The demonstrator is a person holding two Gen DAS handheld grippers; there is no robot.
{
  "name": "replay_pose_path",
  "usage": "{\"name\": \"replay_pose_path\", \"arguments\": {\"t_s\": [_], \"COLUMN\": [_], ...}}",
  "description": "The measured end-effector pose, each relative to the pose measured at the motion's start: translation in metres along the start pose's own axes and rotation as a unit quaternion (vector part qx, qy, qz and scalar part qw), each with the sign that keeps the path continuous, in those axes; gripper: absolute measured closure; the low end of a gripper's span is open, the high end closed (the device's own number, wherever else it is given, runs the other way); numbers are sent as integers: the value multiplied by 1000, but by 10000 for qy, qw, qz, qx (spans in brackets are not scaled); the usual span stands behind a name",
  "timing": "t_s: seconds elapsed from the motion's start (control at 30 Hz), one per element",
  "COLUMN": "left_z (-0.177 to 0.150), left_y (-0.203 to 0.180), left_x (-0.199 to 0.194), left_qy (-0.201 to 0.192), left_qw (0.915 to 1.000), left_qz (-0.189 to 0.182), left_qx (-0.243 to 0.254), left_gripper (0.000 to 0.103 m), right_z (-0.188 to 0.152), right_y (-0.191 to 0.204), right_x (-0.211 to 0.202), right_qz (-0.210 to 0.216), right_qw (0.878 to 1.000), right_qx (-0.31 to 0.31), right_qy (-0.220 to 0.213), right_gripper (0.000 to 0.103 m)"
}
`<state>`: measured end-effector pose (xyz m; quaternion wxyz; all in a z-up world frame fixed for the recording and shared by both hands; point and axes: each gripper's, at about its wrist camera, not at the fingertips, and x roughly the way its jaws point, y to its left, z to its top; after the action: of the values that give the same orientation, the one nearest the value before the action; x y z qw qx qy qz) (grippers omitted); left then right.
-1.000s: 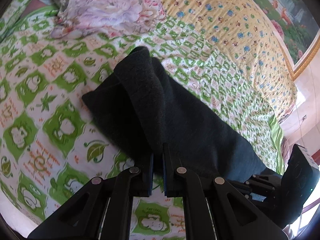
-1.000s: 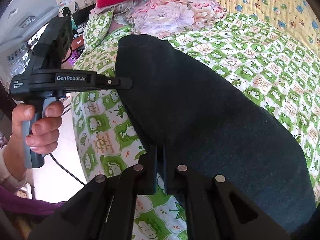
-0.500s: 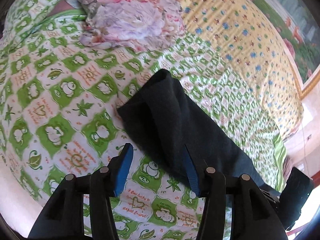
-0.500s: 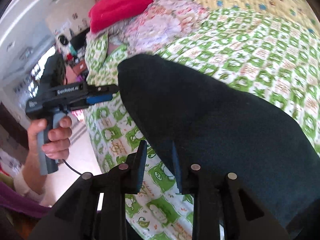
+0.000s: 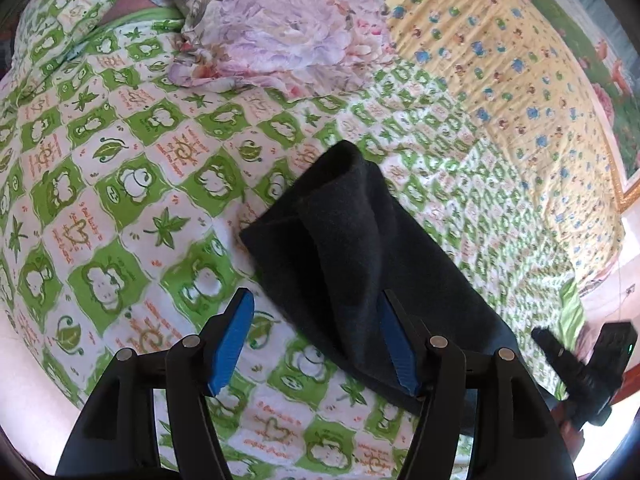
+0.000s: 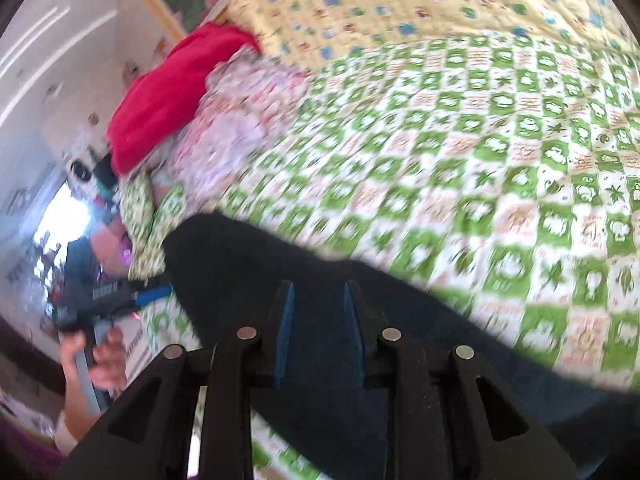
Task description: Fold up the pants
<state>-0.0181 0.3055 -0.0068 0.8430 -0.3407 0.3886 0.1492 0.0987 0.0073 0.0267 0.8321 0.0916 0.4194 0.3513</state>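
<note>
Left wrist view: the left gripper (image 5: pixel 316 334) has just been opening, and its blue-padded jaws now stand wide apart. A second ago they were pinched shut at the near edge of the dark pants (image 5: pixel 360 264); now the left pad hangs over bare bedspread and the right pad sits at the cloth's edge, with only a margin of the fabric between them and nothing pressed. The pants lie released on the green-checked bed (image 5: pixel 120 184), folded into a long band running from mid-bed toward the bed's near right edge, a rumpled ridge standing along the top. A floral bundle (image 5: pixel 272 36) sits by the far edge, well apart.

Right wrist view, blurred: the right gripper (image 6: pixel 318 336) has also let go. Its jaws opened from shut to a narrow gap and hold there, over the dark cloth without pinching it. The view has swung across the bed since a second ago, so this hand is pulling away.

Both releases suggest this fold has been laid down; I judge the next step is a fresh grasp for another fold, or smoothing that ridge.
</note>
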Motion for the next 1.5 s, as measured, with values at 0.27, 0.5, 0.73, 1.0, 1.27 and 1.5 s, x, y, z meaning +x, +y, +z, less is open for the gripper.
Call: {"name": "replay_pose_path", "arguments": {"t_s": [0.27,0.5,0.73,1.0,1.27,1.5], "left_z": [6,8,14,-1,-2,-9], "left_y": [14,12,-18,-33,-8,6], "left_x": [18,28,47,-26,16,-9], "left_qy": [208,241,-7,-1134,-675,-908], "left_qw": [9997,9996,9975,9861,9881,9868], "left_qz": [144,120,212,-284,154,604], "left_qx": [-75,106,678,1184,1370,1199], "left_gripper": [37,37,78,85,82,50], "right_z": [43,28,11,19,2,14], "right_y": [-26,-9,29,73,63,43], "right_x": [79,112,107,72,118,72], "right_qz": [202,241,-221,-1619,-1854,-1473], "right_qw": [9931,9740,9575,9376,9437,9757], "right_qx": [-58,-891,-1890,-2995,-2634,-1597], "right_qy": [1151,2071,2165,710,753,277], "right_gripper": [76,76,84,93,92,76]}}
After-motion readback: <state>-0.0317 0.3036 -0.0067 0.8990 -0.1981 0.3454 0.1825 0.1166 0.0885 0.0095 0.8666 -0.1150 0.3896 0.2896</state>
